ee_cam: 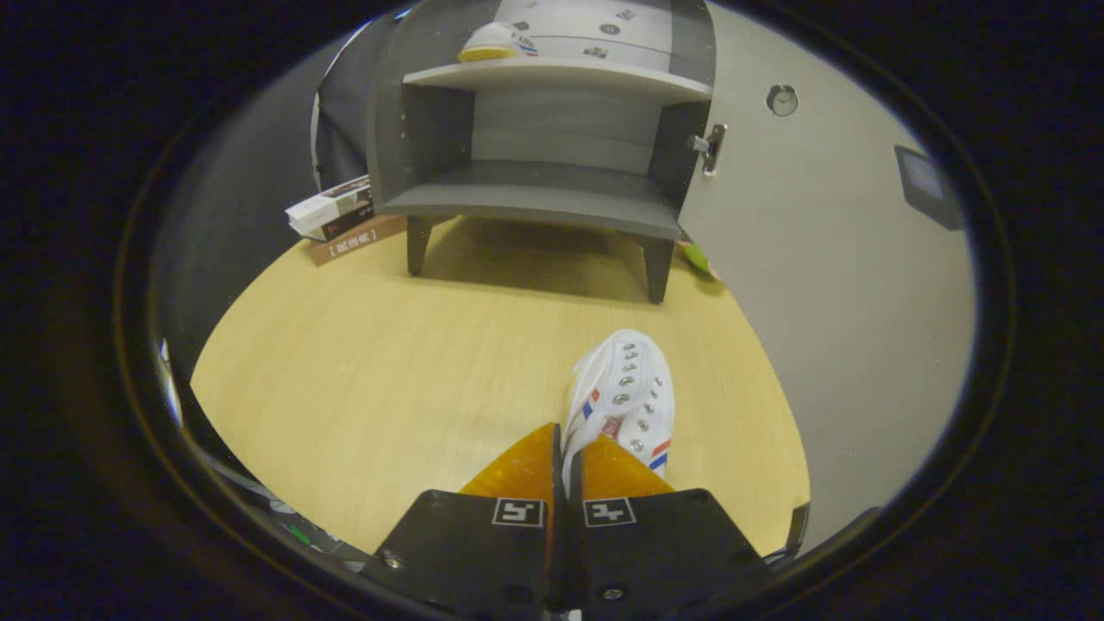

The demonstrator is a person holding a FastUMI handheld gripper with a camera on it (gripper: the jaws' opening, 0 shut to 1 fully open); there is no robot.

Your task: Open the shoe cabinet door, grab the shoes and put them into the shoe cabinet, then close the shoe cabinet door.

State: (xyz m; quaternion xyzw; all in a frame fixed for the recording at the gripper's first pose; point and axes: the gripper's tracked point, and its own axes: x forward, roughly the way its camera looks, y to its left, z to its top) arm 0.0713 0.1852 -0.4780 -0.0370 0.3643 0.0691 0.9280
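A white sneaker [625,392] with red and blue side stripes hangs from my gripper [567,453], toe pointing away over the wooden table [362,362]. Both fingers press together on the edge of the shoe's collar. Beyond it stands the grey shoe cabinet [543,147] on short legs. Its door [828,259] is swung wide to the right, with the hinge [711,147] showing. The lower compartment is bare inside. A second white sneaker [498,41] with a yellow sole rests on the shelf above it.
A stack of books and boxes [341,216] lies on the table left of the cabinet. A small green object [699,257] sits by the cabinet's right leg, against the door. A round knob [782,100] is on the door.
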